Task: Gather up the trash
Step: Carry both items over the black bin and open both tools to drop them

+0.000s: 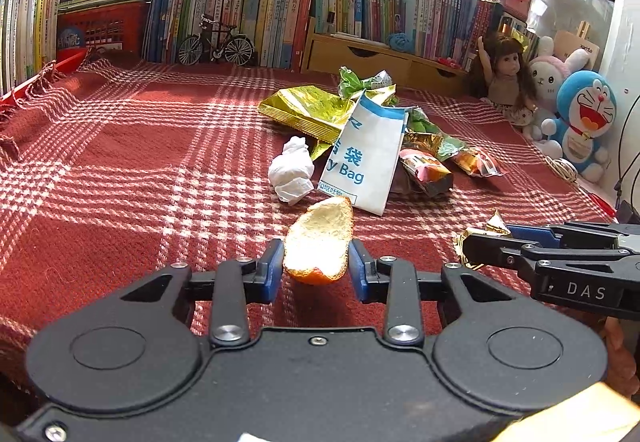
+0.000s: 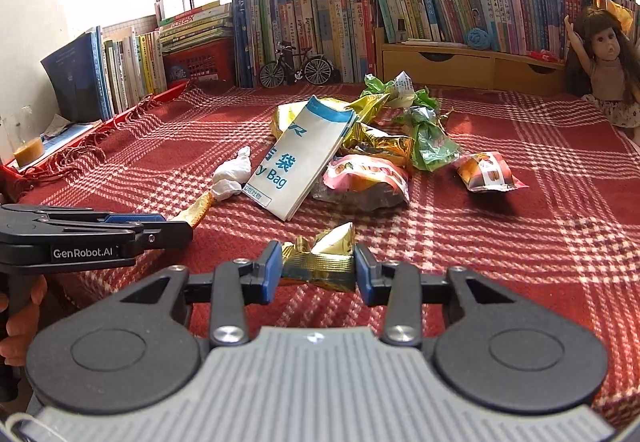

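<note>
Now | left tongs: curved pithy orange peel | right tongs: crinkled gold foil wrapper

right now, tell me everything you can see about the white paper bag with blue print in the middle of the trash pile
The white paper bag with blue print is flat and rectangular, with a blue band at its top edge, blue Chinese characters and the letters "y Bag" showing. It stands tilted, its top leaning back onto the crinkled gold foil wrapper, its bottom on the red plaid cloth. A crumpled white tissue lies beside it; an orange-printed snack packet sits at its other side.
</note>
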The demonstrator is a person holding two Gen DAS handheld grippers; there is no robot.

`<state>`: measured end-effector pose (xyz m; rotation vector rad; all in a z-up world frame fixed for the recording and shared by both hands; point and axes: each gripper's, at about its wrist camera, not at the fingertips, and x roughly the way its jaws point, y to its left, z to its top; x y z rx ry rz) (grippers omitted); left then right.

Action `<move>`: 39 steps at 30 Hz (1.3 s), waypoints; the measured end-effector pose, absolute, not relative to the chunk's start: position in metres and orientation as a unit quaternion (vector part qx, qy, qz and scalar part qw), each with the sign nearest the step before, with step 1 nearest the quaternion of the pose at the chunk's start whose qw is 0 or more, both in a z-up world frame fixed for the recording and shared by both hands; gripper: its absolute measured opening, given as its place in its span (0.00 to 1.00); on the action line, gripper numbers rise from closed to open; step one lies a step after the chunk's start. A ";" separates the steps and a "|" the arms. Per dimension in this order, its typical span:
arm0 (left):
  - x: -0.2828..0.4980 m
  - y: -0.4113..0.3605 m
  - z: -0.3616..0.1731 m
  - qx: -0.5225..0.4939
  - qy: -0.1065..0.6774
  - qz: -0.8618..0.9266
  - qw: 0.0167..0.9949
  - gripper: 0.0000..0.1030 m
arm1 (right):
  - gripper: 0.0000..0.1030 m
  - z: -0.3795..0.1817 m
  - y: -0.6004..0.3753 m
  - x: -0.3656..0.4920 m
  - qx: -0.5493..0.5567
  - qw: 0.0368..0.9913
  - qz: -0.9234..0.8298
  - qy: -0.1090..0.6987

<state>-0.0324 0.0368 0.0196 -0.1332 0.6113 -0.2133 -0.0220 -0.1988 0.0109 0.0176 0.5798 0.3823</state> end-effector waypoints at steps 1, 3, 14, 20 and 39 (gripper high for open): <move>-0.039 0.038 0.022 -0.069 0.296 -0.105 0.947 0.31 | 0.42 0.012 -0.200 -0.026 0.011 0.939 0.191 0.285; -0.051 0.040 0.026 -0.072 0.291 -0.110 0.948 0.31 | 0.42 0.012 -0.202 -0.033 0.016 0.937 0.197 0.289; -0.113 0.046 0.042 -0.065 0.292 -0.144 0.943 0.31 | 0.42 0.001 -0.207 -0.078 0.009 0.918 0.222 0.330; -0.139 0.038 0.024 -0.036 0.337 -0.161 0.927 0.31 | 0.43 -0.022 -0.204 -0.099 -0.001 0.899 0.228 0.374; -0.137 0.018 -0.060 0.004 0.477 -0.172 0.862 0.57 | 0.66 -0.086 -0.193 -0.098 0.018 0.834 0.232 0.501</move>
